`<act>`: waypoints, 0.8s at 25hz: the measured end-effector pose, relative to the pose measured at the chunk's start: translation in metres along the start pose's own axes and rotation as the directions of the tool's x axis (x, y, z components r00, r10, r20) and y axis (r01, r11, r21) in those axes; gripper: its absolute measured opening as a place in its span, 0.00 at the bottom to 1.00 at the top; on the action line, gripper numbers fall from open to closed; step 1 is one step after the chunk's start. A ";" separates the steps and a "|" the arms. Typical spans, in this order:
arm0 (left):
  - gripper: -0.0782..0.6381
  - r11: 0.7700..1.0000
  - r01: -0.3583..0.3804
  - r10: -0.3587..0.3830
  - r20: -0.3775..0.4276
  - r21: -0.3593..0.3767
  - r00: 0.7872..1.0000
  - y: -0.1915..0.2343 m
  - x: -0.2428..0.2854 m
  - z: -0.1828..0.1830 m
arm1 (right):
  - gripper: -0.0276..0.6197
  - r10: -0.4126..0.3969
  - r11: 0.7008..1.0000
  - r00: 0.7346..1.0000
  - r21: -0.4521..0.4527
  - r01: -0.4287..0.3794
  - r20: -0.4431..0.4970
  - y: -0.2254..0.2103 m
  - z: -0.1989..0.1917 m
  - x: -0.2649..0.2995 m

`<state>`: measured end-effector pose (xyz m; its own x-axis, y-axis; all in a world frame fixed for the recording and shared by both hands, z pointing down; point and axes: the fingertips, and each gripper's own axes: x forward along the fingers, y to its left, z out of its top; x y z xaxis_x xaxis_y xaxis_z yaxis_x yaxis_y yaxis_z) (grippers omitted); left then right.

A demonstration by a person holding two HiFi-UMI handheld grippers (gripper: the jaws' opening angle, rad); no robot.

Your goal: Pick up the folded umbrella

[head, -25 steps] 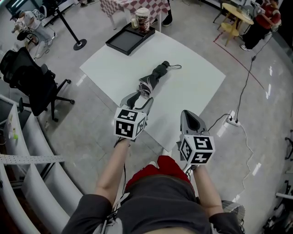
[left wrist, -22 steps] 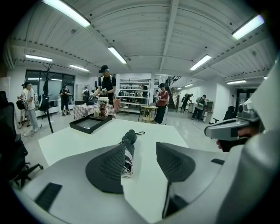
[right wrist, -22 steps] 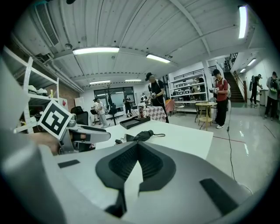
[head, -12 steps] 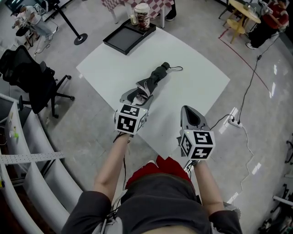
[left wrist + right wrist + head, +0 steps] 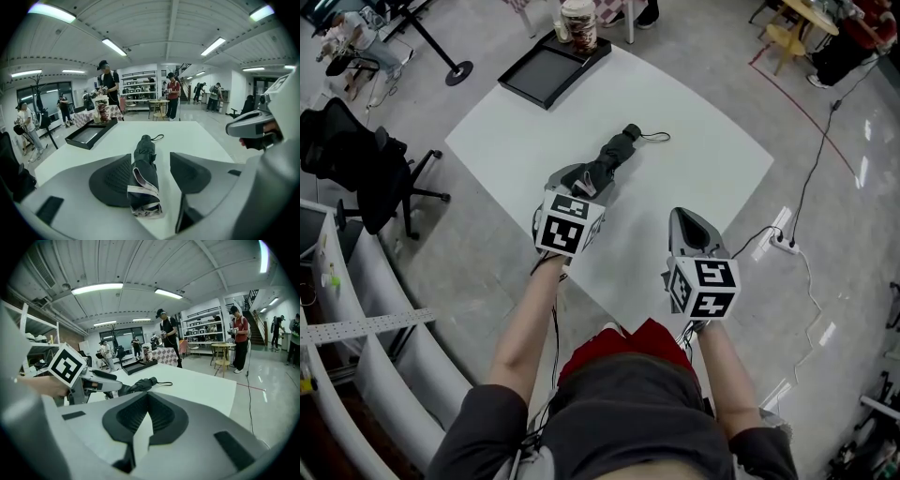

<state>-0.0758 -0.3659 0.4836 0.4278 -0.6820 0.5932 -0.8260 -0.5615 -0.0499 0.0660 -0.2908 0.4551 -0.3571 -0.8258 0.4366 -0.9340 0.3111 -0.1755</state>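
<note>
1. The folded umbrella [image 5: 611, 157] lies flat near the middle of the white table [image 5: 703, 183]. Its strap end points toward the far corner and its loose fabric end toward the near-left edge.
2. The left gripper [image 5: 575, 183] has its jaws wide and opening, with the fabric end of the umbrella [image 5: 144, 173] between them. The pads do not press on it. In the left gripper view the bundle sits close against the left pad, with a clear gap to the right pad.
3. The right gripper [image 5: 688, 228] hangs over the near-right edge with its jaws together on nothing. It is well apart from the umbrella [image 5: 138, 385].
4. The step in hand looks like the final approach before the squeeze. To do it well, I would centre the left gripper [image 5: 152, 176] on the bundle, so that both pads meet it together and do not push it sideways.
5. It would also help to go deeper along the umbrella, past the floppy fabric tip to the firmer rolled part. A grip on the tip alone could let the long body droop or slide out.
6. Keep the lower jaw edges low at the table surface, close fully before any lift, then raise it straight up, clear of the black tray [image 5: 539, 73] at the far-left edge.
</note>
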 end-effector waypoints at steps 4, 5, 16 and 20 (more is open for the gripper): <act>0.45 1.000 0.010 -0.010 -0.026 0.006 1.000 0.001 0.012 0.004 | 0.07 0.005 1.000 1.000 0.002 -0.005 -0.010 -0.007 -0.001 0.008; 0.45 1.000 0.018 -0.018 -0.033 0.007 0.999 0.001 0.016 0.005 | 0.07 0.007 1.000 1.000 0.003 -0.007 -0.014 -0.008 -0.001 0.011; 0.46 0.996 0.084 -0.080 -0.174 0.010 0.981 0.008 0.055 -0.002 | 0.07 0.023 1.000 0.999 0.001 -0.023 -0.045 -0.015 0.000 0.035; 0.46 0.995 0.102 -0.105 -0.207 -0.022 0.973 0.010 0.063 -0.004 | 0.07 0.028 1.000 0.998 -0.004 -0.028 -0.056 -0.017 0.002 0.043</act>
<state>-0.0582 -0.4125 0.5243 0.4267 -0.5079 0.7483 -0.7856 -0.6181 0.0285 0.0670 -0.3324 0.4754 -0.3826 -0.7892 0.4804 -0.9238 0.3359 -0.1840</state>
